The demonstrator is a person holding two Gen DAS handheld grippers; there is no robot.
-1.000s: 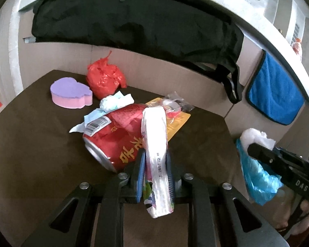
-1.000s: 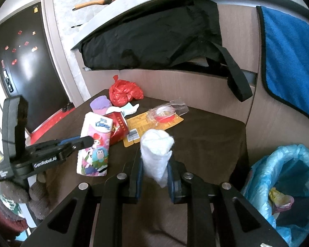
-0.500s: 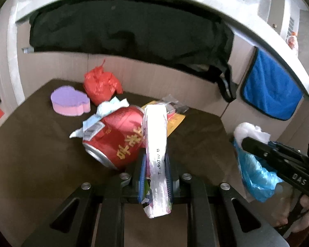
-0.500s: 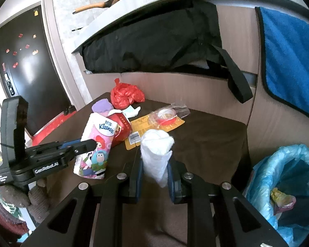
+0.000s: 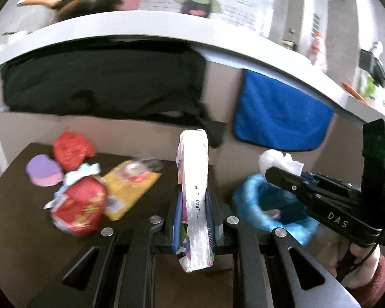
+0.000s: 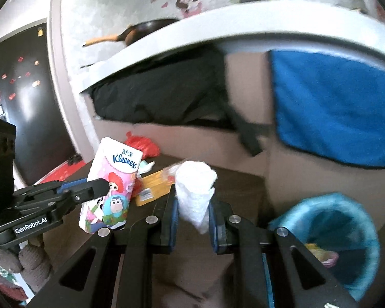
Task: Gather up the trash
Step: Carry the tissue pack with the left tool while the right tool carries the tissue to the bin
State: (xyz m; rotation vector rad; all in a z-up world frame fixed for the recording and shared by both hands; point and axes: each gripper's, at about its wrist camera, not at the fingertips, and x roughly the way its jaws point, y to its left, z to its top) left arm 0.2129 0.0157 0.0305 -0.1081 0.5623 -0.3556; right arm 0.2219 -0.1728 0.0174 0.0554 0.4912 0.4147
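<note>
Left wrist view: the left gripper (image 5: pixel 193 214) is pinching a light, soft tissue pack (image 5: pixel 194 197) at mid-length, above the table's (image 5: pixel 18 231) near edge. The right gripper (image 6: pixel 192 214) is squeezing a crumpled tissue (image 6: pixel 195 187), yielding and weightless, near the blue-lined bin (image 6: pixel 356 215).

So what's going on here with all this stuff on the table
A person is clearing trash off a dark table with a gripper in each hand. The left gripper is shut on a Kleenex tissue pack, lifted off the table. The right gripper is shut on a crumpled white tissue. A bin lined with a blue bag stands to the right of the table, with some trash already inside. A red can, a yellow packet and a red plastic bag lie on the table.
</note>
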